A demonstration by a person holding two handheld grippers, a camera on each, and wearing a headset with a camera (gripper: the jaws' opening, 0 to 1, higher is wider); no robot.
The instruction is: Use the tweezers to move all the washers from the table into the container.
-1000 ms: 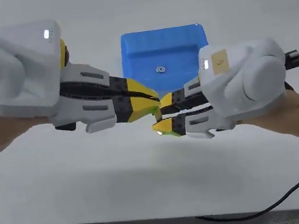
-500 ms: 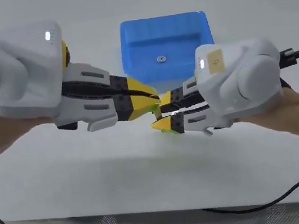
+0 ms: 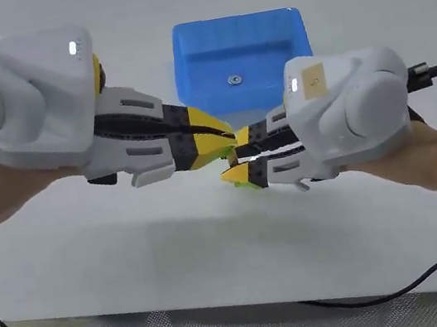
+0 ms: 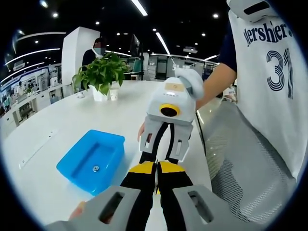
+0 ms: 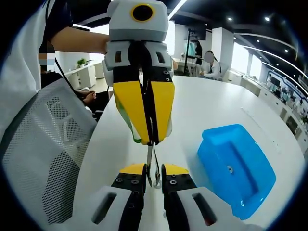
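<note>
The left claw point(image 3: 225, 139) and right claw point(image 3: 236, 160) meet tip to tip above the white desk point(image 3: 174, 246), both pinched narrow on the slim metal tweezers point(image 5: 152, 161). On the far side, one small metal washer point(image 3: 234, 80) lies inside the blue plastic container point(image 3: 200, 53).

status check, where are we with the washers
Left gripper and right gripper tip to tip, both shut on tweezers. One washer in container. No obstruction seen.

We see the tweezers point(image 5: 151, 161) only as a thin sliver, both ends buried in the left gripper point(image 5: 150, 140) and right gripper point(image 5: 154, 169). The container's point(image 3: 191, 50) near wall sits behind them, and the speck inside is perhaps a washer point(image 3: 234, 80).
</note>
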